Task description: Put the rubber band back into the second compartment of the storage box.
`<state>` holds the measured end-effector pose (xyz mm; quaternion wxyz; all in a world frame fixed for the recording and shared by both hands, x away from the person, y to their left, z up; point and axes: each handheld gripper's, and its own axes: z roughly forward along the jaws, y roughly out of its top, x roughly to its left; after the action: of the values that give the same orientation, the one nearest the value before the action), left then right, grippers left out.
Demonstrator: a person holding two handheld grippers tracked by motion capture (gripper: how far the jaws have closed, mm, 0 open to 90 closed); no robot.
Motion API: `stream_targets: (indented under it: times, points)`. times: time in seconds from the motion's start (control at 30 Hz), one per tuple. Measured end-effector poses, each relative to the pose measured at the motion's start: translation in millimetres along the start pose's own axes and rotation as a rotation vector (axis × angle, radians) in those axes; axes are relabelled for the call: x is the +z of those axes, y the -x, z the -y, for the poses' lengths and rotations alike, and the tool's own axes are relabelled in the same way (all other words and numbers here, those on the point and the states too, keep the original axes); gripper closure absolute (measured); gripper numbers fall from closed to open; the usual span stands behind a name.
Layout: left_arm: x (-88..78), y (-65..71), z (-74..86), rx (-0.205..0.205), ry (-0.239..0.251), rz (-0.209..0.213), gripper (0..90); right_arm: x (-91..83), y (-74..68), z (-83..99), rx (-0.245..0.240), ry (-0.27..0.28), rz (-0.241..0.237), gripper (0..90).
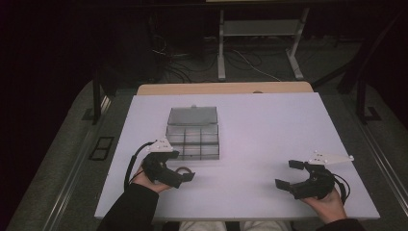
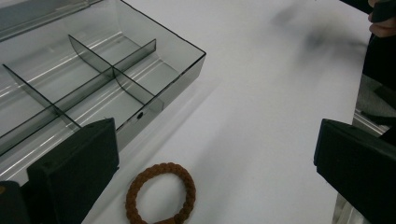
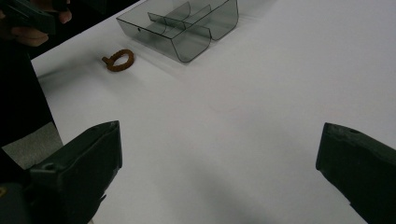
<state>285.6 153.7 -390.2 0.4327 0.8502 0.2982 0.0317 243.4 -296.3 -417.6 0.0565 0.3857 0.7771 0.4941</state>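
I see white table [image 1: 250,125], smoky divided box [image 1: 192,139] mid-left, lid open. Right gripper [image 1: 291,174] jaws spread, over bare table. Left gripper [image 1: 185,172] jaws spread, half hiding brown braided ring [image 2: 161,193] beside box; ring's near edge cut off.

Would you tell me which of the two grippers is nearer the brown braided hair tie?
The left gripper: the brown braided hair tie lies between its open jaws; the right gripper is far across the table.
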Motion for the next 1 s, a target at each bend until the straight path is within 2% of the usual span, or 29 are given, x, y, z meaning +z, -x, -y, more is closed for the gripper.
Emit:
stream_targets:
  times: [0.1,0.37,0.8,1.0]
  points:
    - [4.0,0.9,-0.2,0.013,-0.03,0.008,0.0,0.2,0.0,0.1,-0.002,-0.001,0.001,0.0]
    - [11.3,1.0,-0.8,0.03,-0.062,0.025,0.0,0.6,-0.6,0.4,0.006,-0.005,0.002,0.0]
    - [23.1,-0.4,1.0,0.066,-0.142,0.047,0.0,1.4,-0.7,0.8,-0.001,-0.011,-0.001,0.0]
    - [27.5,-1.1,2.1,0.071,-0.171,0.055,0.0,2.0,-0.8,1.0,-0.002,-0.015,-0.001,0.0]
